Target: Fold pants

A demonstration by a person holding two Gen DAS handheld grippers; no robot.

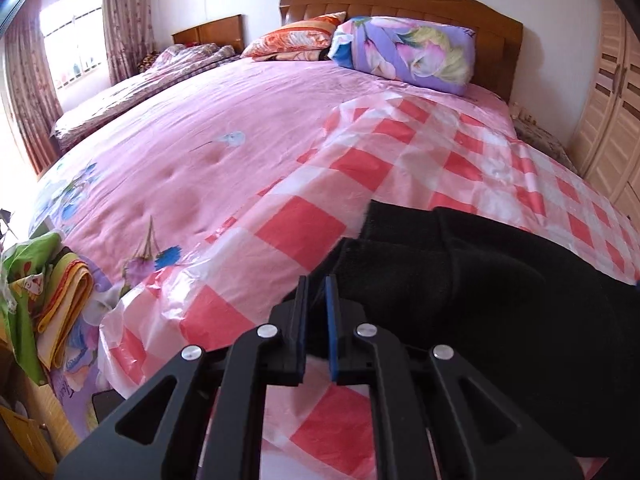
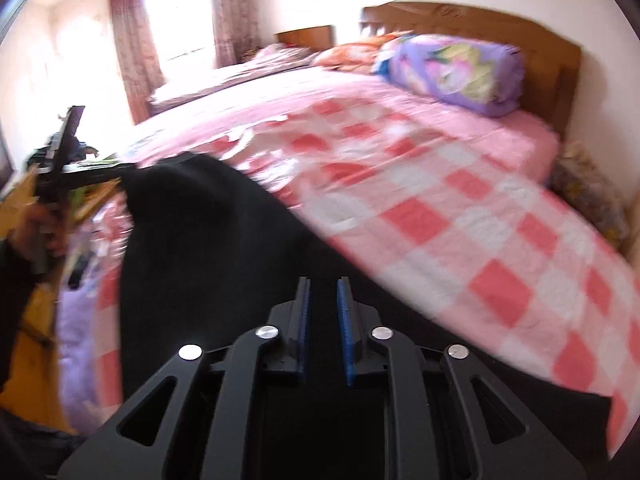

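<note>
The black pants (image 1: pixel 472 280) lie on a pink and red checkered plastic sheet (image 1: pixel 304 220) on the bed, at the lower right of the left wrist view. My left gripper (image 1: pixel 316 292) is nearly shut on a corner of the pants. In the right wrist view the pants (image 2: pixel 208 248) hang as a wide black sheet, lifted at their left corner by the left gripper (image 2: pixel 116 172), held in a hand. My right gripper (image 2: pixel 323 292) sits over the black cloth with its jaws narrowly apart; whether it pinches cloth is unclear. That view is blurred.
The bed has a pink quilt (image 1: pixel 200 128), a purple floral pillow (image 1: pixel 404 54), an orange pillow (image 1: pixel 296 38) and a wooden headboard (image 1: pixel 400 0). Folded colourful cloths (image 1: pixel 52 300) are piled off the bed's left corner. A wardrobe (image 1: pixel 612 120) stands to the right.
</note>
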